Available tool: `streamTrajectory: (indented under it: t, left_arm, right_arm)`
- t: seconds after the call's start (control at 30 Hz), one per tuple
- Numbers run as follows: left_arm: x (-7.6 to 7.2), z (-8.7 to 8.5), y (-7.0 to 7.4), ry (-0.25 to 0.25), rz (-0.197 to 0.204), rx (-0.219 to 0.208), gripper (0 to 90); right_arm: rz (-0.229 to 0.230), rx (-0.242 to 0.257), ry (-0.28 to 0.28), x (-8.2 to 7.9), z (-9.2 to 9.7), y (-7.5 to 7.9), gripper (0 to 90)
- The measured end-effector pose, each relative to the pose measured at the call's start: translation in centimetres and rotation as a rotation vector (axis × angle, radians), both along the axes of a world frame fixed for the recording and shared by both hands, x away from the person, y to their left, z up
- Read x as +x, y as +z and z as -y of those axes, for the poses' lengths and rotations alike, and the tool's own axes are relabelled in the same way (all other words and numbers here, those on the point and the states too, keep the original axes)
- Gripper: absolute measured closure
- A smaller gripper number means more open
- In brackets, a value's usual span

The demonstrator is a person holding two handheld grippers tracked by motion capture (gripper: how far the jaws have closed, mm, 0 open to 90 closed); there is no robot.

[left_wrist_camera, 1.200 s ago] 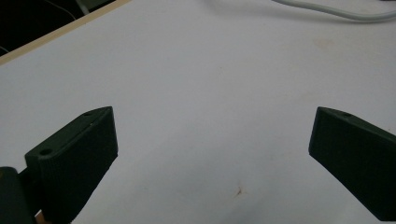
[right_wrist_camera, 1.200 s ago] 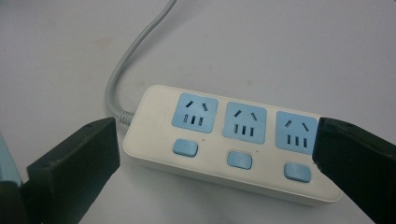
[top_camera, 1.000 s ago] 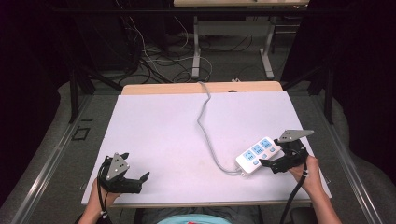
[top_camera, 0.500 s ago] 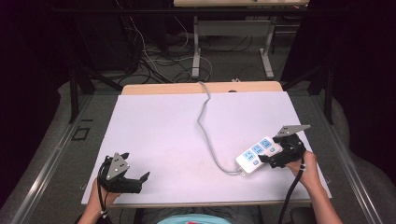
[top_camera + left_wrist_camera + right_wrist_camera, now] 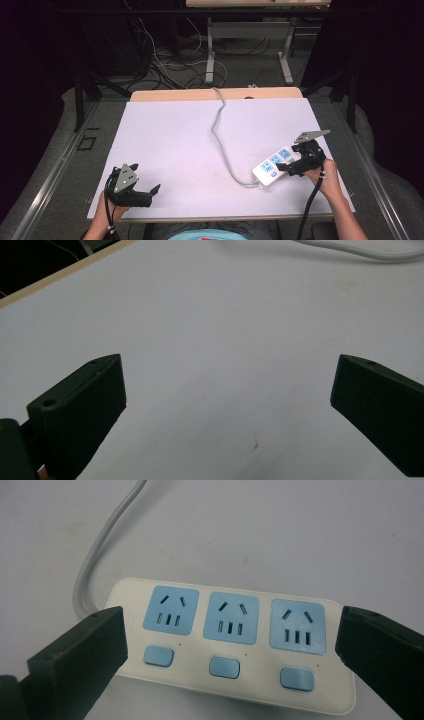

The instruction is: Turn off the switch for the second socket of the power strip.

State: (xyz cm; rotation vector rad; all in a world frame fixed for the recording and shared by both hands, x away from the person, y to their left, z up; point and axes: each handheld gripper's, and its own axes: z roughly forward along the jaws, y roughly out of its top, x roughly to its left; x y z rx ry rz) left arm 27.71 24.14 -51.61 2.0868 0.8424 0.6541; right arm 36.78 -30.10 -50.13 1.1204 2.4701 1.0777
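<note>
Fingers (image 5: 80, 655) of right gripper (image 5: 227, 650) wide, straddling power strip (image 5: 230, 640) lengthwise (contact unclear); left gripper (image 5: 225, 405) wide, empty.

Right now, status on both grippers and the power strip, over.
Right gripper open, fingers straddling the power strip, not clamped. Left gripper open over bare table, near edge. Strip's cord trails to the far edge; nothing in the way.

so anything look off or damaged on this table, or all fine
Nothing stands out. The power strip lies flat and whole, with no cracks visible, its grey cord trailing loosely to the table's far edge. The right gripper straddles it with open jaws; the left gripper is open over bare tabletop with a few faint marks.
</note>
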Motion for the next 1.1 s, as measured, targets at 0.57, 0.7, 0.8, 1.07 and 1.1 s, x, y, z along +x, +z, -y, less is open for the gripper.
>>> streamTrajectory:
  t: [0.57, 0.7, 0.8, 1.07, 1.1]
  left_arm:
    - [-0.04, 0.0, -0.02, -0.003, -0.005, 0.004, 1.3]
    - [-0.02, -0.02, -0.04, -0.006, -0.008, -0.001, 1.3]
    - [-0.03, -0.01, -0.04, -0.007, -0.009, 0.001, 1.3]
    - [-0.05, -0.03, -0.01, -0.005, -0.005, 0.006, 1.3]
    - [-0.05, -0.03, -0.02, -0.006, -0.005, 0.005, 1.3]
  right_arm:
    - [0.001, -0.016, -0.008, -0.03, 0.01, -0.3, 32.0]
    - [-0.003, -0.018, -0.026, -0.18, 0.02, -0.23, 46.7]
    - [-0.006, -0.027, -0.03, -0.3, 0.01, -0.28, 61.9]
    - [-0.008, -0.059, -0.019, -0.64, -0.2, -0.34, 90.0]
    - [-0.011, -0.066, -0.016, -0.64, -0.19, -0.31, 90.0]
